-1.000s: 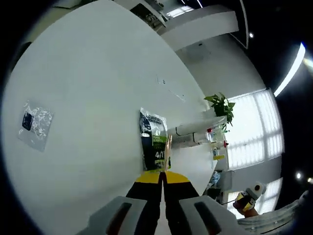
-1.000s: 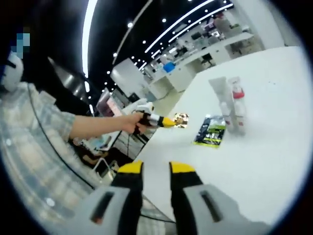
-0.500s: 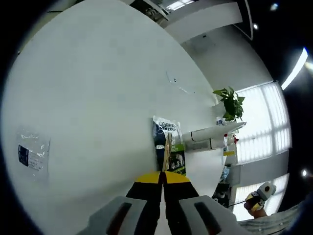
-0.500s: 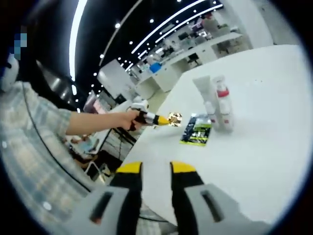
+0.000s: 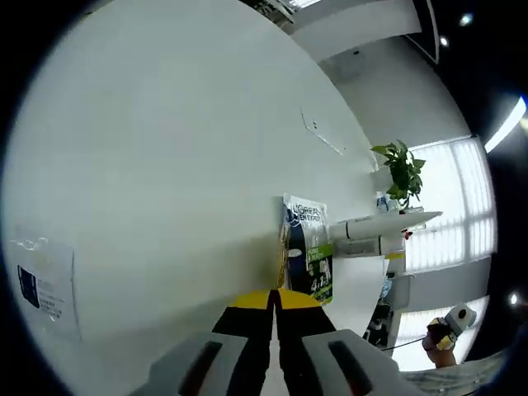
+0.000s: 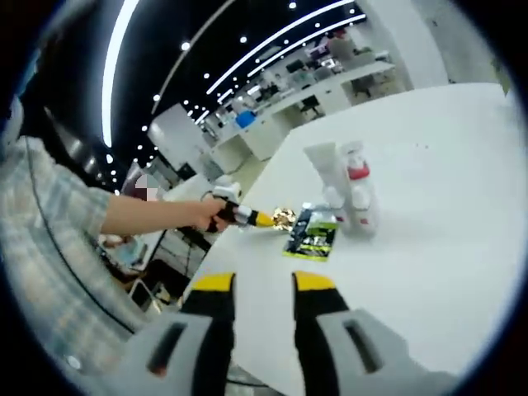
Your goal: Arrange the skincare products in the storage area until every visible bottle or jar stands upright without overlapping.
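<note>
The smooth white counter (image 5: 165,148) carries a flat, glossy sachet (image 5: 307,247), dark at one end with a green band at the other; in the right gripper view it lies flat (image 6: 312,235) on the matte top.

Just beyond the sachet stand two upright skincare containers touching side by side: a tapered white tube (image 6: 328,175) standing on its cap, and a white bottle with a red collar (image 6: 356,191). In the left gripper view the same pair (image 5: 375,235) appears as long pale cylinders rolled sideways by the camera's tilt.

The left gripper (image 5: 275,299) has its yellow-tipped fingers pressed together on a thin, shiny golden piece (image 5: 281,266) that stands edge-on just in front of the sachet; from the right gripper view (image 6: 266,219) it looks like crinkled gold foil (image 6: 285,217), though it is too small to name surely.

The right gripper (image 6: 256,285) hovers above the counter, well on the near side of the sachet, its fingers parted with nothing between them.

A flat clear plastic packet with a dark label (image 5: 40,285) lies far from the sachet, near the counter's edge. A leafy green plant (image 5: 403,167) stands past the containers.
</note>
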Demonstrator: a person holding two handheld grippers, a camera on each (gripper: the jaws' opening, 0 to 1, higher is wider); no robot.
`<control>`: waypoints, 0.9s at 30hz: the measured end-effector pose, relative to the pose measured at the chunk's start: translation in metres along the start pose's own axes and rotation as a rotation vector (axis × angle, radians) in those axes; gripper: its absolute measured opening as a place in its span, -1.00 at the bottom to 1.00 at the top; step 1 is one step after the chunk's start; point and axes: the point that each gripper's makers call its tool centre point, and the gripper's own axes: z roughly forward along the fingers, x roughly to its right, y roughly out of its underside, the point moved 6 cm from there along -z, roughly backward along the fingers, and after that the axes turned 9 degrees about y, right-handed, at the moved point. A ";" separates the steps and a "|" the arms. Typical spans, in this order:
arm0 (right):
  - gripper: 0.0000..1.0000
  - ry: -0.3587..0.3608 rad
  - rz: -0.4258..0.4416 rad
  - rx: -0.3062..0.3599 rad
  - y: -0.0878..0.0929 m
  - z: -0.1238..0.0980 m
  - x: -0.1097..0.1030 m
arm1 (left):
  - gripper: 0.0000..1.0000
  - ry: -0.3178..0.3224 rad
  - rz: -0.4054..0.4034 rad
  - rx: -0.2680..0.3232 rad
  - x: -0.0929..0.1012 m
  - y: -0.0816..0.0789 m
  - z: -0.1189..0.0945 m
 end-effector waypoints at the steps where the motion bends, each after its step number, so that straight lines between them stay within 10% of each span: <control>1: -0.50 0.000 -0.001 -0.003 0.001 0.000 0.000 | -0.99 -0.004 -0.002 0.000 -0.001 -0.001 0.001; 27: -0.49 0.016 0.040 -0.013 0.001 -0.004 0.014 | -0.95 -0.111 -0.029 -0.088 -0.017 -0.023 0.005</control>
